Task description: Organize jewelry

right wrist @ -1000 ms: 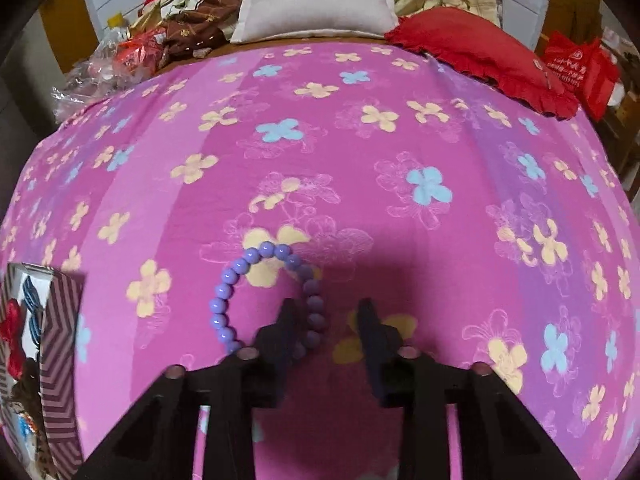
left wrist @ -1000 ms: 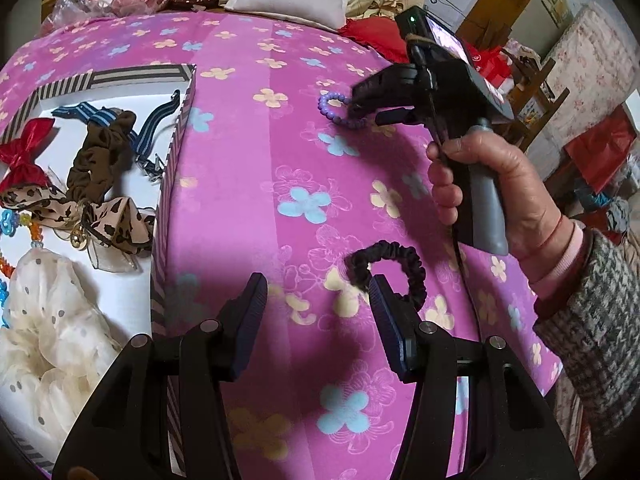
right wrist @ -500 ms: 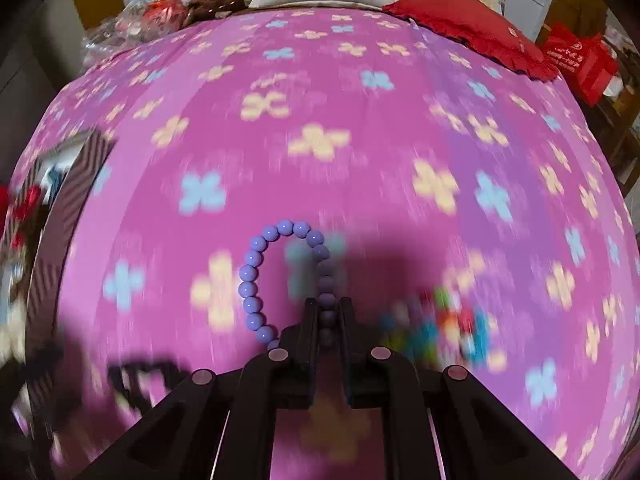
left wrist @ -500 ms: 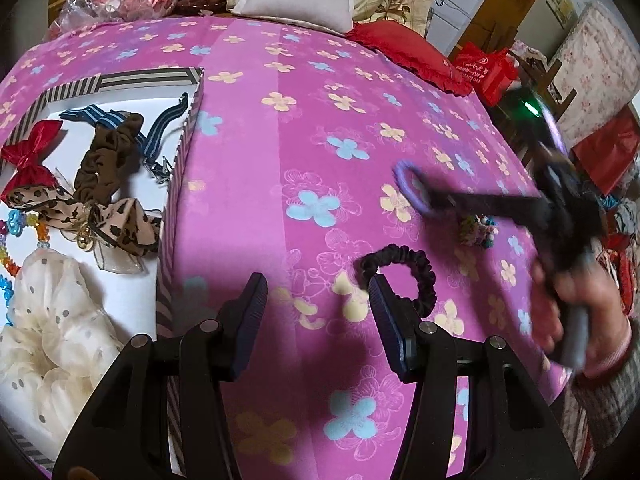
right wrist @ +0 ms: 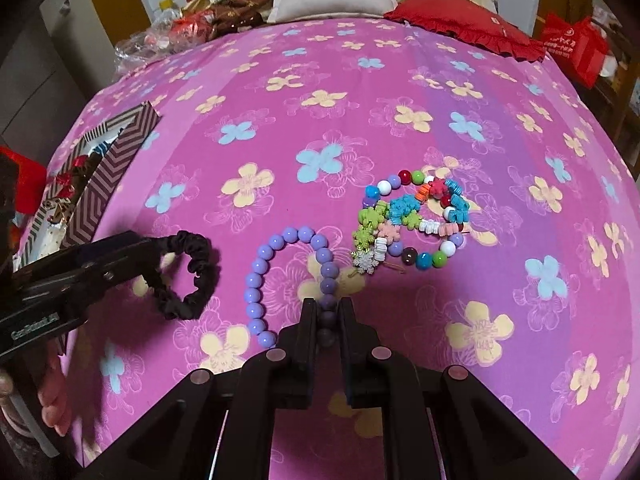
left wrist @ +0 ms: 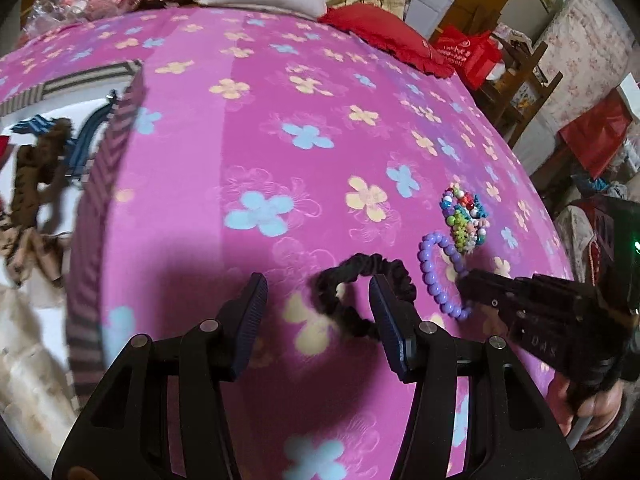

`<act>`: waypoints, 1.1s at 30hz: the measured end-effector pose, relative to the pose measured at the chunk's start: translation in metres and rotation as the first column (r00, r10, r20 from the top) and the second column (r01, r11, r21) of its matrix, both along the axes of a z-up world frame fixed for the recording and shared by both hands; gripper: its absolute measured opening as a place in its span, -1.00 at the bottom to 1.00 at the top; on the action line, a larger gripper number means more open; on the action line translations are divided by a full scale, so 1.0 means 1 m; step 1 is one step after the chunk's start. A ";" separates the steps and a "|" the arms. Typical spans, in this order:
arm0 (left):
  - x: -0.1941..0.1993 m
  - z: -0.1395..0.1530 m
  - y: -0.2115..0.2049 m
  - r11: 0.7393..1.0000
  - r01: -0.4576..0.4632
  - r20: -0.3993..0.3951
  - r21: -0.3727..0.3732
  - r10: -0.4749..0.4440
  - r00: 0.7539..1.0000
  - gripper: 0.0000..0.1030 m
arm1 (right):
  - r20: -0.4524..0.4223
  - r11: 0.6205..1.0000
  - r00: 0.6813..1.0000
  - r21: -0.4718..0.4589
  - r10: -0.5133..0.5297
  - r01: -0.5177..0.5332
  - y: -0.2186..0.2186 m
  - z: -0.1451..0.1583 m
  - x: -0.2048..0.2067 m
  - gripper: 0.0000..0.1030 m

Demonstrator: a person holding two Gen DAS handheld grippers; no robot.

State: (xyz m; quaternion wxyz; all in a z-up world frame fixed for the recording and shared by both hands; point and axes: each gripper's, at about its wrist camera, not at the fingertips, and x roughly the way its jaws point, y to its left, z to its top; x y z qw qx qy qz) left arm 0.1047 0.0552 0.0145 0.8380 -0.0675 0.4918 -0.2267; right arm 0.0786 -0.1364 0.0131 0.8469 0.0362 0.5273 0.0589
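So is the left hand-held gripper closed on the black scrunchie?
No, the left hand-held gripper is open, with the black scrunchie lying loose on the bedspread.

Glossy purple bead bracelet; matt cloth black scrunchie.

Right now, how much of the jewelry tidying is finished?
Partly done. Bows and hair ties already lie in the striped box. In hand: the right gripper is shut on the purple bead bracelet. Left: the black scrunchie at the open left gripper, and the colorful bracelets on the bedspread.
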 end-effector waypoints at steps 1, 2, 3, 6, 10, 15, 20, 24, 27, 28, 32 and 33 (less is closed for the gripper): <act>0.001 0.000 -0.003 1.000 0.002 0.004 0.016 -0.002 1.000 0.02 | 0.005 1.000 1.000 0.006 0.001 -0.001 0.001 0.001 -0.001 -0.73; 0.002 0.001 -0.007 1.000 0.006 0.014 0.030 -0.007 1.000 0.02 | 0.009 1.000 1.000 0.012 0.004 -0.004 0.001 0.001 -0.001 -0.65; 0.002 0.000 -0.010 0.999 0.011 0.017 0.041 -0.011 1.000 0.02 | 0.014 1.000 1.000 0.017 0.008 -0.008 0.003 0.001 -0.001 -0.60; -0.001 0.000 -0.023 0.995 0.028 0.045 0.098 -0.033 0.998 -0.15 | 0.044 1.000 0.999 -0.013 0.024 -0.023 0.010 0.000 -0.004 -0.50; -0.011 -0.001 -0.045 0.971 0.045 0.077 0.234 -0.064 0.995 -0.91 | 0.091 0.992 0.994 -0.112 0.061 -0.051 0.026 -0.003 -0.005 -0.61; -0.021 0.014 -0.031 0.987 0.018 0.052 0.162 -0.027 0.998 -0.92 | 0.090 0.990 0.993 -0.125 0.081 -0.070 0.036 0.004 0.004 -0.84; -0.024 0.059 0.033 0.995 -0.092 0.089 0.029 0.089 0.992 -0.92 | 0.155 0.991 0.984 -0.113 0.083 -0.066 0.047 0.043 0.004 -0.84; -0.021 0.080 0.087 0.981 -0.194 0.107 -0.030 0.196 0.975 -0.92 | 0.194 0.988 0.975 -0.127 0.110 -0.086 0.068 0.072 0.005 -0.84; -0.020 0.085 0.128 0.962 -0.265 0.106 -0.072 0.271 0.957 -0.92 | 0.214 0.984 0.967 -0.139 0.138 -0.110 0.089 0.088 0.008 -0.84; -0.019 0.085 0.141 0.956 -0.278 0.097 -0.096 0.287 0.953 -0.92 | 0.219 0.982 0.964 -0.143 0.152 -0.122 0.098 0.093 0.009 -0.84; -0.005 0.085 0.180 0.933 -0.332 0.087 -0.142 0.346 0.934 -0.92 | 0.222 0.974 0.954 -0.148 0.200 -0.169 0.136 0.106 0.021 -0.84; 0.001 0.084 0.188 0.926 -0.346 0.086 -0.150 0.361 0.929 -0.92 | 0.221 0.973 0.953 -0.148 0.208 -0.178 0.143 0.108 0.024 -0.84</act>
